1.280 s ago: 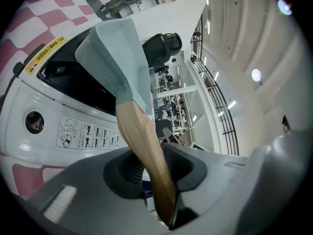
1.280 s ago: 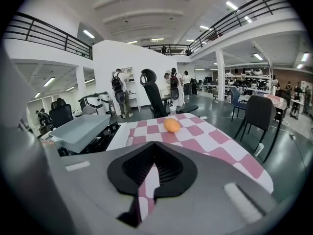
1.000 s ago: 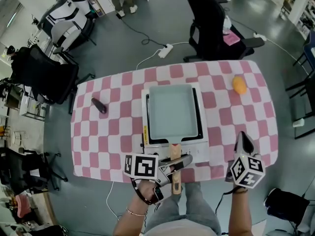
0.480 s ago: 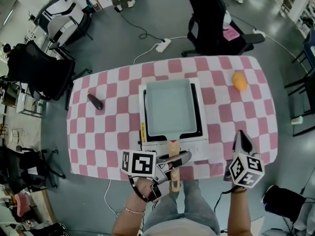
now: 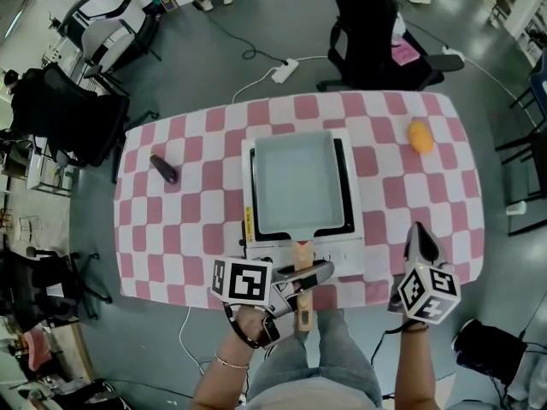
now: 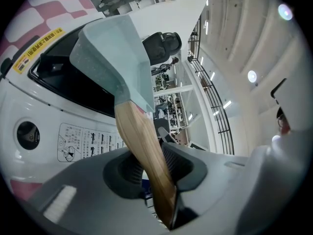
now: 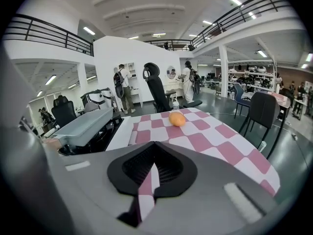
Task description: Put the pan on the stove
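Nearest to me, my left gripper (image 5: 309, 278) has its fingers clenched on the wooden handle (image 5: 302, 290) of the pan. In the left gripper view the ribbed pads press both sides of the handle (image 6: 143, 148) about halfway along its length. My right gripper (image 5: 420, 244) hangs over the front right edge of the surface (image 5: 171, 237). Its fingers are drawn together with only a sliver between them and nothing held.

Just past the handle is the white front of the stove (image 5: 342, 250), and the pale blue-grey pan (image 5: 297, 182) lies squarely over its black top. From the right gripper view it looks settled there rather than raised, though I cannot see the contact underneath.

I judge the pan to be stiff and empty, with all its weight out ahead of the handle. Held this far back, it will want to dip at the far end. The wood looks smooth and tapered, so it could roll or slide between the pads. A hold closer to where the wood meets the metal would give me better control.

Further out, an orange fruit (image 5: 418, 136) sits near the far right corner, and a small dark object (image 5: 164, 169) lies on the left, both well clear of the stove. Office chairs stand beyond the surface.
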A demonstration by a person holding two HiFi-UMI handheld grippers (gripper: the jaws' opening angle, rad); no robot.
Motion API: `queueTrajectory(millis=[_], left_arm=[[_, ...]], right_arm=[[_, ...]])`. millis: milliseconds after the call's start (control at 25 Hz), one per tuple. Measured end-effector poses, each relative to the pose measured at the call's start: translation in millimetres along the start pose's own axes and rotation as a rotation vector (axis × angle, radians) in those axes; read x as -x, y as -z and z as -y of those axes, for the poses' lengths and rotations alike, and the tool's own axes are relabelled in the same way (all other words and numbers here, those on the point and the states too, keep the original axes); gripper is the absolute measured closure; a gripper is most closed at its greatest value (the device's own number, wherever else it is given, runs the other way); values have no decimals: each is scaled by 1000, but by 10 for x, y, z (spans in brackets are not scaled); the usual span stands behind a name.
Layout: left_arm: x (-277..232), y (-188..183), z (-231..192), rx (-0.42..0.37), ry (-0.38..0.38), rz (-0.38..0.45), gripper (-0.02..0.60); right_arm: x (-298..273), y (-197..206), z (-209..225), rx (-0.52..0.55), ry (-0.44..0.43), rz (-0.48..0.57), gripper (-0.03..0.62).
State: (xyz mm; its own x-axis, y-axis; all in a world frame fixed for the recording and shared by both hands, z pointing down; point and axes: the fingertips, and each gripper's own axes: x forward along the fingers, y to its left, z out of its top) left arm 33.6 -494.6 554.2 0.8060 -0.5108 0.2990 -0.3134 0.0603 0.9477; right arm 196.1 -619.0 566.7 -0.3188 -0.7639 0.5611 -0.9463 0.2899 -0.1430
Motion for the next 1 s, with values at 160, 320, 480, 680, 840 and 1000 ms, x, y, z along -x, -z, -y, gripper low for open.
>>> queueTrajectory(millis=[160,320,480,680,840,1000], left_arm=[[2,6,-25,-2,0,-2,480],[-5,8,-46,-8,-3,0,482],[-13,22,-57,-9,1,1,483],[-21,12,-64,-11,10,2,482],[-11,17,-49,-14,20,2,479],[-16,16,-45,-21,23,-5,472]], right_arm=[[-16,24,-22,1,-3,-5,585],[-20,33,-34,3,-5,-9,585],[-22,70,-30,6,-6,-19,585],[-53,107,-60,10,-11,-26,585],[-58,122,-117,13,-22,-32,585],[-71,123,-145,18,-29,-35,585]])
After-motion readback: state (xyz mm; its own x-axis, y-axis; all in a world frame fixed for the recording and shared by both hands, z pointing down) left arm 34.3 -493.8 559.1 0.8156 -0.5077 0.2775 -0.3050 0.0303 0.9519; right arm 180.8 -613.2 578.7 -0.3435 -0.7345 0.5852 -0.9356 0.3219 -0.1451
